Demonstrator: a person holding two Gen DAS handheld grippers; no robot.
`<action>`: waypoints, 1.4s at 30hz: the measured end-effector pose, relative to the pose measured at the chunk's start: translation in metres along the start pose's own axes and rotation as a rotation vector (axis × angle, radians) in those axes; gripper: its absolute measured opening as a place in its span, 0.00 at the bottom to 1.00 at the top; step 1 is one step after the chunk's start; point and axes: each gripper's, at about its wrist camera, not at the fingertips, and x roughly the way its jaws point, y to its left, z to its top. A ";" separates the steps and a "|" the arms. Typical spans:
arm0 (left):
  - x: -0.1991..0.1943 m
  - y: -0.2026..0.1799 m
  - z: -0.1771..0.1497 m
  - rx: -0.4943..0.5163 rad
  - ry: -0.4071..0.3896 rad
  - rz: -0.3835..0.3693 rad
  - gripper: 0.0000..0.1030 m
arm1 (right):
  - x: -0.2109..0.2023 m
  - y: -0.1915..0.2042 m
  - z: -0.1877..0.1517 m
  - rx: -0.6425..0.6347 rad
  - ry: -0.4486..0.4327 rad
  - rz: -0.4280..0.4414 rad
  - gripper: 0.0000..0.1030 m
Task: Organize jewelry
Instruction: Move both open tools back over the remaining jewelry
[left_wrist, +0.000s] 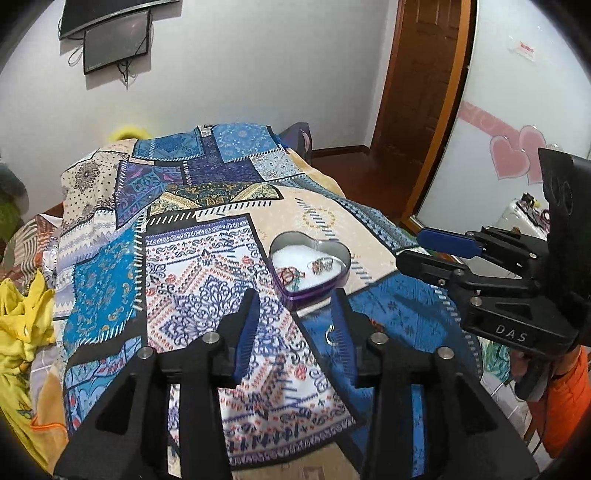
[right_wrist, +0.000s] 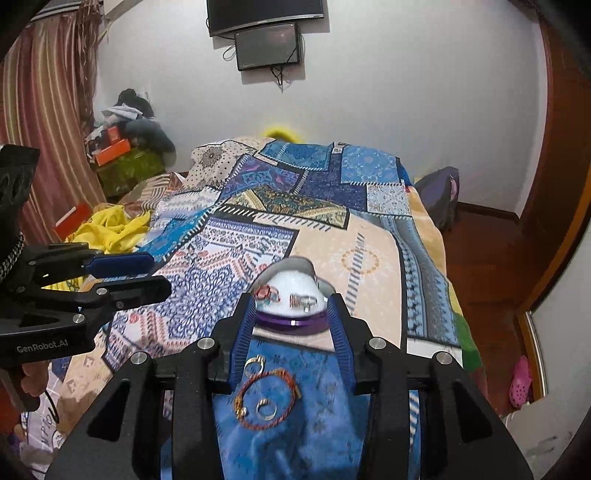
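Observation:
A heart-shaped purple tin with white filling sits on the patterned bedspread. It holds a red ring and silver rings. My left gripper is open just short of the tin and holds nothing. A small ring lies on the cloth beside its right finger. My right gripper is open too, with the tin just beyond its tips. Under it on the blue patch lie a gold ring, a red-orange bracelet and a silver ring. Each gripper shows in the other's view: the right gripper, the left gripper.
Yellow clothes are heaped at the bed's left side, with boxes and bags piled behind them. A wardrobe door with pink hearts and a wooden door stand to the right. Two dark screens hang on the far wall.

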 end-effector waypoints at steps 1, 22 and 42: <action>-0.001 -0.001 -0.004 0.004 0.003 0.005 0.40 | 0.001 0.000 -0.002 0.001 0.006 -0.001 0.36; 0.034 0.008 -0.066 -0.048 0.164 0.034 0.42 | 0.041 -0.002 -0.057 -0.007 0.173 -0.028 0.36; 0.063 0.004 -0.066 -0.022 0.204 0.004 0.42 | 0.066 0.007 -0.057 -0.111 0.181 0.041 0.07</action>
